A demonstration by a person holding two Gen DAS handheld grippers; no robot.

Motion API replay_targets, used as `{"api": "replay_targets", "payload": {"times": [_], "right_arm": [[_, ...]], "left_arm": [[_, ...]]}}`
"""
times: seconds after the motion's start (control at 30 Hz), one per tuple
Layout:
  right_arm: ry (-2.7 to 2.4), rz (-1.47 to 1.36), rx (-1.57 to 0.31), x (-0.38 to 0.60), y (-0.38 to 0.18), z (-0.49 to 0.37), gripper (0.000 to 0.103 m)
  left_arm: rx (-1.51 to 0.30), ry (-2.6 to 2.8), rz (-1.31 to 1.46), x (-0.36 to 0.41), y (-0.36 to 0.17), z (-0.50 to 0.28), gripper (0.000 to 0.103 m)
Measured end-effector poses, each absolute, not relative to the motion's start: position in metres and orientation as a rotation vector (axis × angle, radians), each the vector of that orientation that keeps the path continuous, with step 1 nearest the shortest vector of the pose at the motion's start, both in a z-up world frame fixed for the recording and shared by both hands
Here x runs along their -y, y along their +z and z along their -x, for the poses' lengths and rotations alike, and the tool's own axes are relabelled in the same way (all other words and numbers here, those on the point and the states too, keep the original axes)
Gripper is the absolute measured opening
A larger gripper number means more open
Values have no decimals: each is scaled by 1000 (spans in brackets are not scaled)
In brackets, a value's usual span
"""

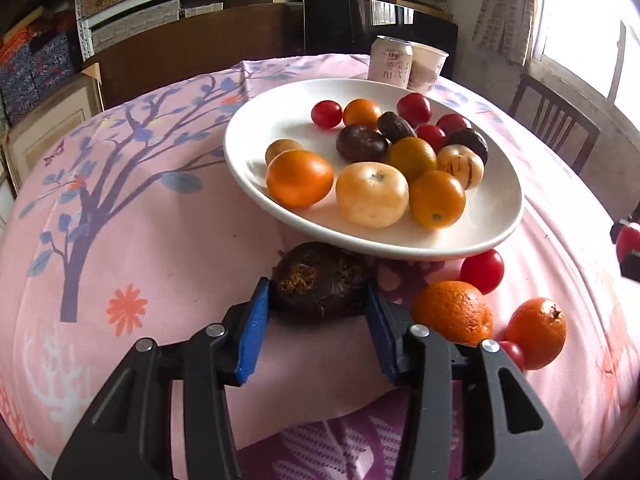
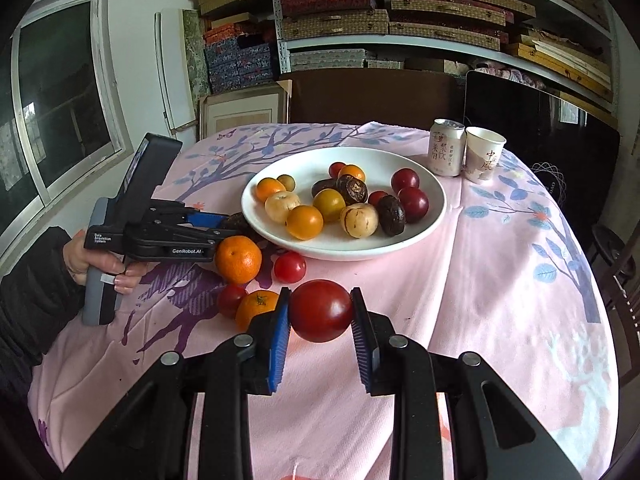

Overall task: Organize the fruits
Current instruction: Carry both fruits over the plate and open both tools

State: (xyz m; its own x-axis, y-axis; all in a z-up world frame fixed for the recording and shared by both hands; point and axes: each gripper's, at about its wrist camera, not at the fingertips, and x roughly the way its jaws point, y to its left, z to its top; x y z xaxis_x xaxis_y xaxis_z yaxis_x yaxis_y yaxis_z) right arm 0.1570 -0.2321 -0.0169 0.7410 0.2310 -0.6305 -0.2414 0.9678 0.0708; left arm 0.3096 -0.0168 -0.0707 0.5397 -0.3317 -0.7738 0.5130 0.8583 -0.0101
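Note:
A white plate [image 1: 256, 128] [image 2: 434, 208] holds several oranges, tomatoes, dark fruits and pale fruits. My left gripper [image 1: 316, 296] is shut on a dark brown wrinkled fruit [image 1: 320, 280] at the plate's near rim, on the pink cloth. In the right wrist view the left gripper [image 2: 224, 226] reaches in from the left, and the dark fruit [image 2: 236, 222] shows at its tips. My right gripper [image 2: 320, 312] is shut on a dark red tomato [image 2: 320, 310]. Loose oranges [image 1: 454, 312] [image 2: 238, 260] and small tomatoes [image 1: 482, 270] [image 2: 290, 267] lie on the cloth by the plate.
A drink can [image 2: 447, 147] [image 1: 390, 59] and a paper cup [image 2: 483, 154] [image 1: 427, 67] stand behind the plate. The round table has a pink flowered cloth [image 2: 500, 280]. A dark chair [image 1: 554, 124] and shelves of boxes [image 2: 400, 20] stand beyond the table.

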Motion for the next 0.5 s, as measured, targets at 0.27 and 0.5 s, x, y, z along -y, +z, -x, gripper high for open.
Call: {"api": "replay_targets", "payload": {"times": [0.27, 0.5], "right_arm": [[207, 14, -648, 238, 17, -190, 29], [163, -70, -666, 242, 11, -281, 29]], "left_arm": [[-795, -474, -132, -7, -29, -307, 45], [-705, -456, -108, 15, 12, -330, 45]]}}
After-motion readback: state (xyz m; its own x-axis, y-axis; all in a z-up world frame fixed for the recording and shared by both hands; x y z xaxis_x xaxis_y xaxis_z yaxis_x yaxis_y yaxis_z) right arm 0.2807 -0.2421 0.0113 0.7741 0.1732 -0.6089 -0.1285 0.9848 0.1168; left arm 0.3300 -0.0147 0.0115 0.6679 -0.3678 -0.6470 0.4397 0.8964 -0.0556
